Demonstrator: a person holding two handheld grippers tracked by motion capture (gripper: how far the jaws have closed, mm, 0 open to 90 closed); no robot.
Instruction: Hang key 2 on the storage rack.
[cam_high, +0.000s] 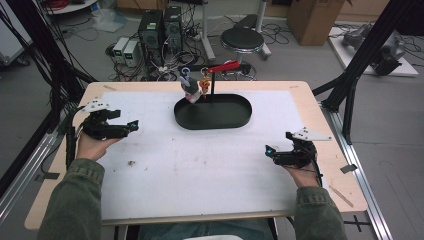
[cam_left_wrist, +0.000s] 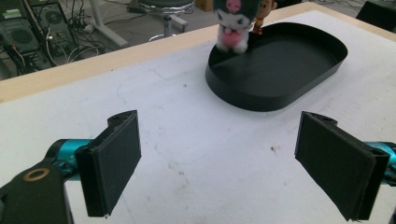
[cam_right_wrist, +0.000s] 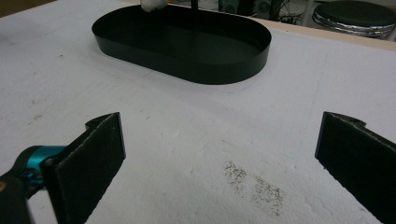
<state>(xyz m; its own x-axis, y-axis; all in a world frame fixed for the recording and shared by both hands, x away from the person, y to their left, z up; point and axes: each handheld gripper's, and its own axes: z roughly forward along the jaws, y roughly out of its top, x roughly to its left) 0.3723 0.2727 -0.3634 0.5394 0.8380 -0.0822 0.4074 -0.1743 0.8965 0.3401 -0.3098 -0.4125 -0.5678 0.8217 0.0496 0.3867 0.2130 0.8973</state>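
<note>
I see the tray (cam_high: 212, 118), a black oval with a low upright wall, lying flat on the white mat toward the table's far middle, its floor bare. At its far left end hangs a plush toy (cam_high: 190, 90), dark-headed with a pink and white body, its lower end just at the tray's rim. Just beside it dangles a small orange figure (cam_high: 204, 86), both under a black stand (cam_high: 212, 85) with a red arm.
</note>
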